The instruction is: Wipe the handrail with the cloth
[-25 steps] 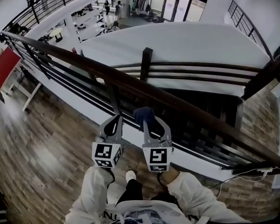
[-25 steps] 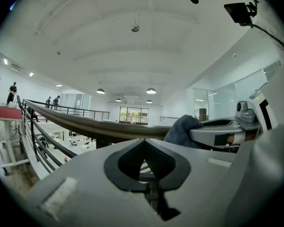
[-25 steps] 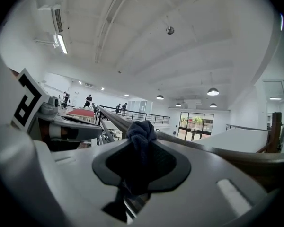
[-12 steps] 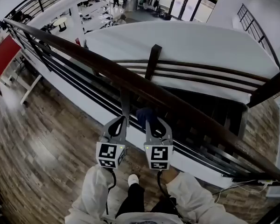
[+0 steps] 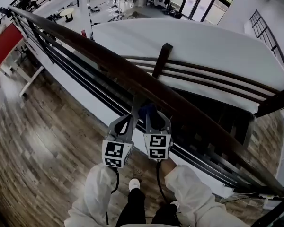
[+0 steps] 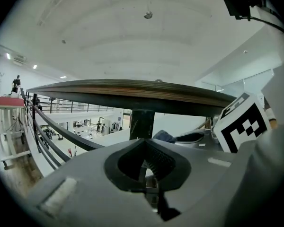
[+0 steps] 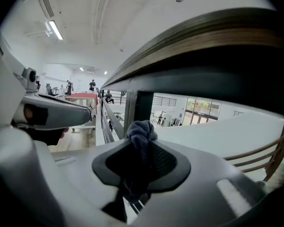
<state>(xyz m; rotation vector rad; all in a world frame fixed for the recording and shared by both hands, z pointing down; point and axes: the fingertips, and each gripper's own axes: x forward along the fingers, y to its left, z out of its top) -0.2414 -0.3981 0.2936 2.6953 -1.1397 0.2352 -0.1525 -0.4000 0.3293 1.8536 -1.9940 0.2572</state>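
Note:
A dark wooden handrail (image 5: 132, 74) runs diagonally across the head view, from upper left to lower right. My right gripper (image 5: 152, 116) is shut on a dark blue cloth (image 5: 148, 111), which bunches out past its tips just below the rail. In the right gripper view the cloth (image 7: 141, 132) stands up between the jaws, with the handrail (image 7: 213, 46) close above. My left gripper (image 5: 125, 122) sits right beside it, jaws closed with nothing between them. The left gripper view looks up at the underside of the handrail (image 6: 132, 91), with a dark baluster post (image 6: 141, 123) behind the tips.
Dark horizontal rails (image 5: 80, 77) run beneath the handrail. A wood-plank floor (image 5: 42, 141) lies on my side. Beyond the railing is a white ledge (image 5: 194, 46) and an open lower hall with desks and people. A red-topped table (image 5: 4, 46) stands at far left.
Both grippers have moved forward and up toward the rail, and the cloth now sits just under it. The view has shifted, so the handrail crosses nearer the picture's centre.

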